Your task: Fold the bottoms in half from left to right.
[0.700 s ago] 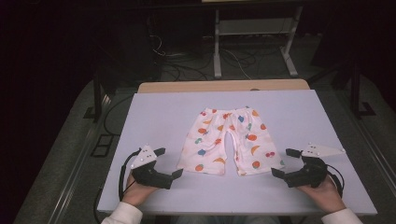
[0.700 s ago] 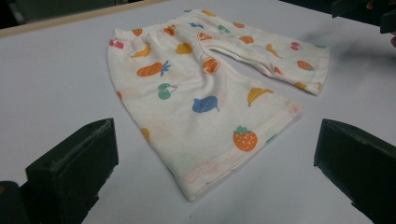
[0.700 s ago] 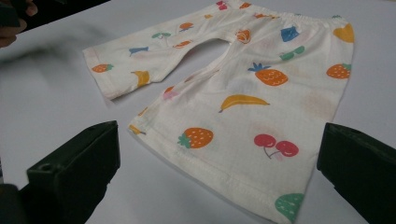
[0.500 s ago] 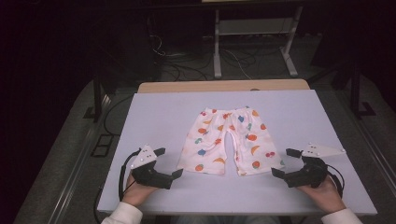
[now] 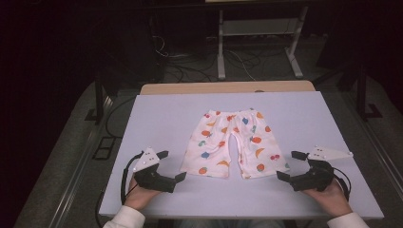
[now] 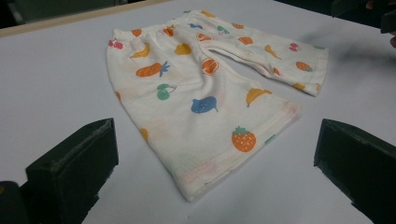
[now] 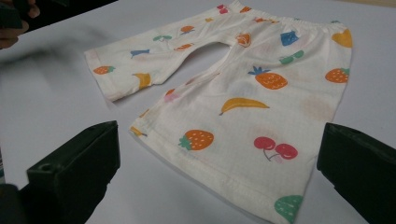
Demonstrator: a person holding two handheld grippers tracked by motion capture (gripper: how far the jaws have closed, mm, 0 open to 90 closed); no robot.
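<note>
Shorts lie flat at the middle of the table, waistband toward twelve o'clock, both leg hems toward six. Comparing with the pictures from a moment ago, I see nothing shifted: cloth and both grippers sit where they were, so I judge the work has not started and I am poised for a first grab. My left gripper rests at about eight o'clock from the garment, jaws spread wide, nothing between them; my right gripper at four o'clock, likewise gaping and empty. The fabric is cream with a bright fruit print of strawberries, bananas and cherries, thin and soft, hems slightly curled.
</note>
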